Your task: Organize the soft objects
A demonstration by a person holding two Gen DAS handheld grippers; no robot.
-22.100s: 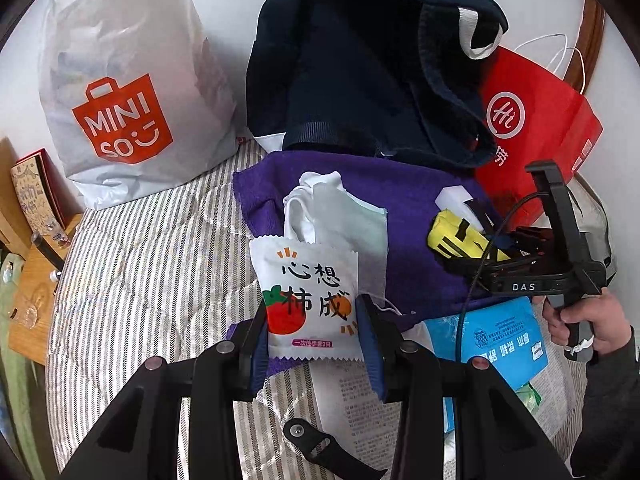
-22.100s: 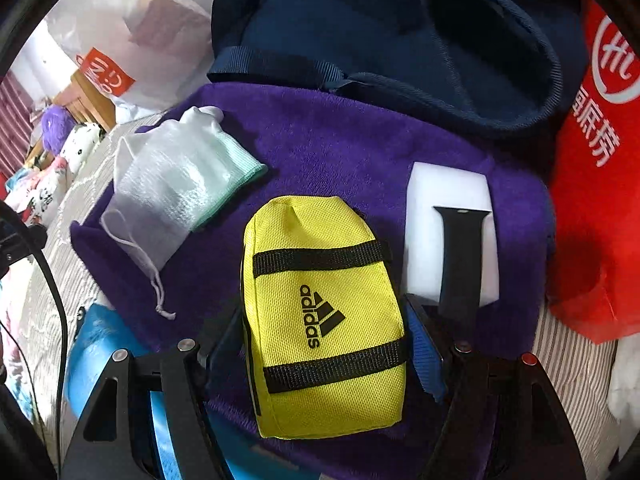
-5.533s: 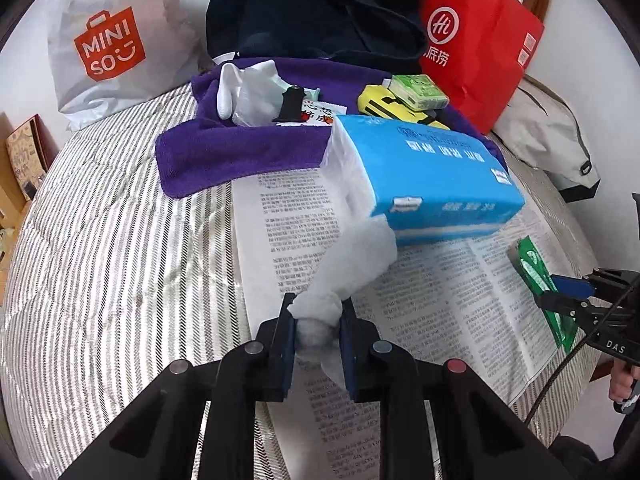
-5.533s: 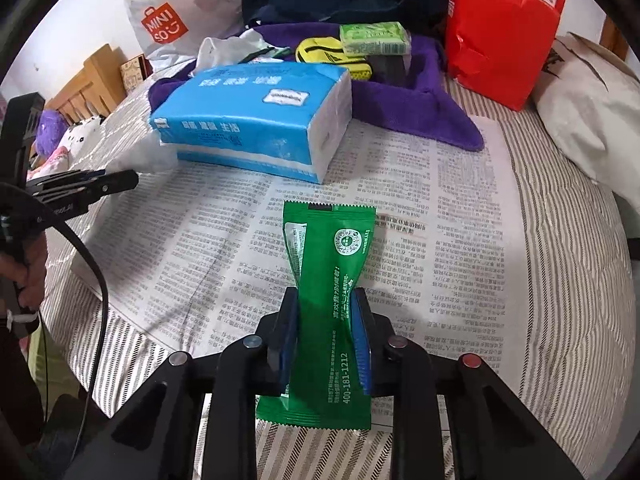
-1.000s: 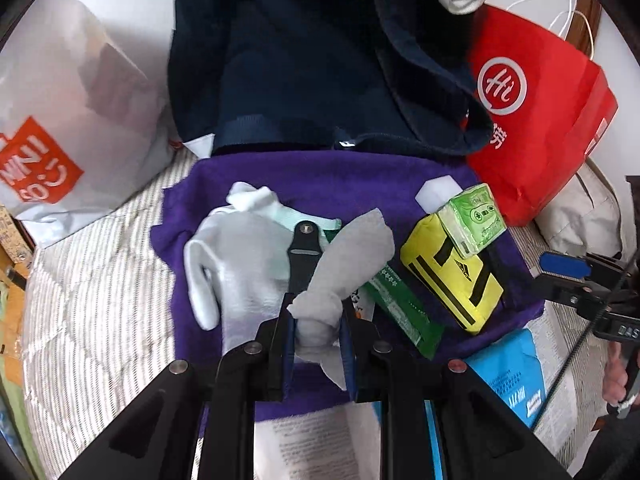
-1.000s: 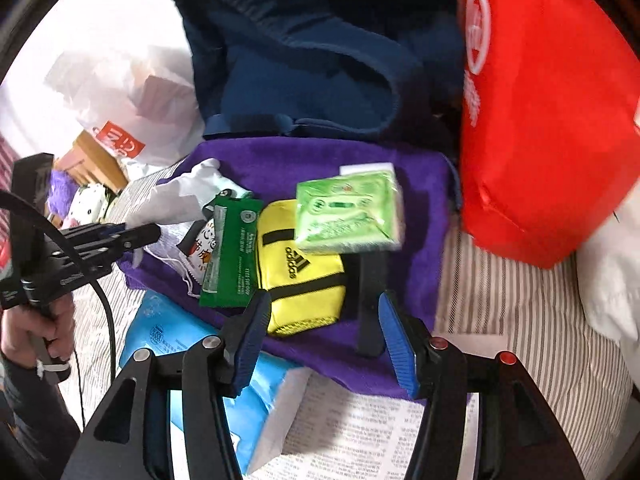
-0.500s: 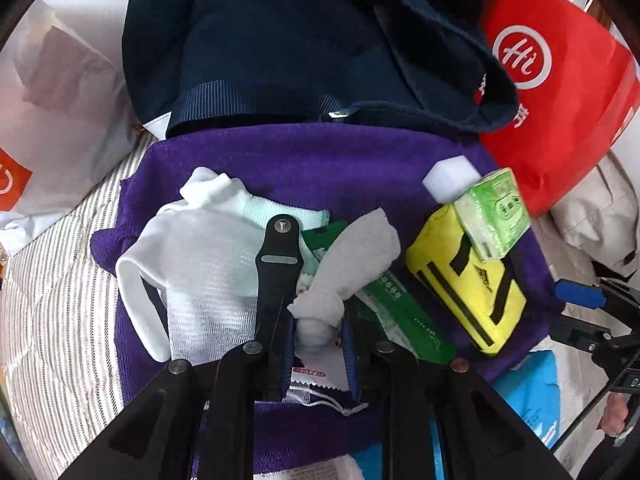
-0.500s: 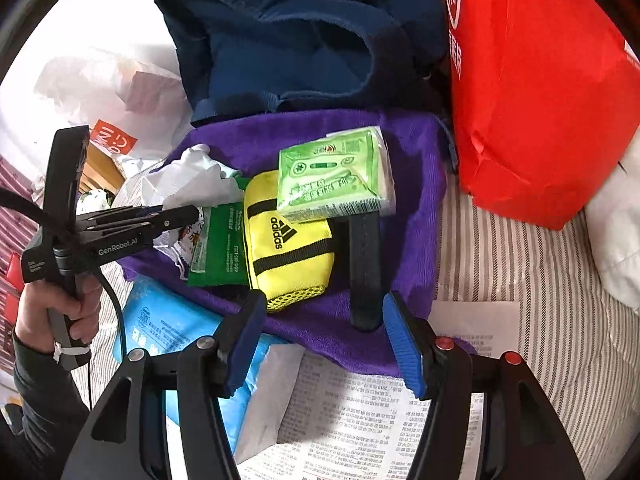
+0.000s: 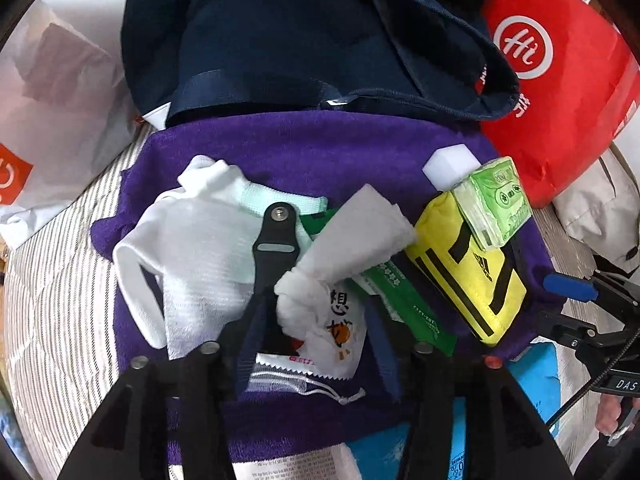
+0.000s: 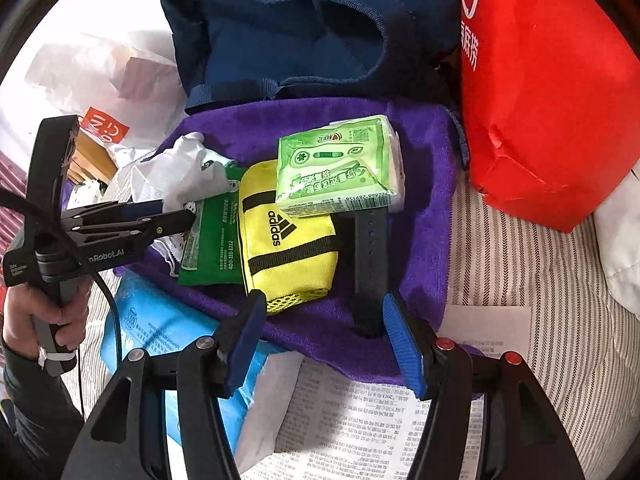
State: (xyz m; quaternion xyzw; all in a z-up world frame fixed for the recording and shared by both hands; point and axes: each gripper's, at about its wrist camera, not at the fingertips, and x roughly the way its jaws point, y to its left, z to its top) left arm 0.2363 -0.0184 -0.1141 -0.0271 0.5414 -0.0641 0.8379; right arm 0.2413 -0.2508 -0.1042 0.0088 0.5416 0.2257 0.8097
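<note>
Striped bed (image 10: pixel 520 264), purple towel (image 9: pixel 320 148) spread on it, newspaper (image 10: pixel 360 420) lying beside the towel's near edge, blue tissue pack (image 10: pixel 160 332) on the paper, red bag (image 10: pixel 540 100), white shopping bag (image 9: pixel 60 100) and dark blue backpack (image 9: pixel 280 40) behind.

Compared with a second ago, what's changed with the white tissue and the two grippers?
The left gripper carried the crumpled white tissue down onto the pile on the purple towel, and its jaws are now opening off it, the tissue lying loose between them. The right gripper stayed open and empty; the yellow pouch and green tissue pack did not move.
</note>
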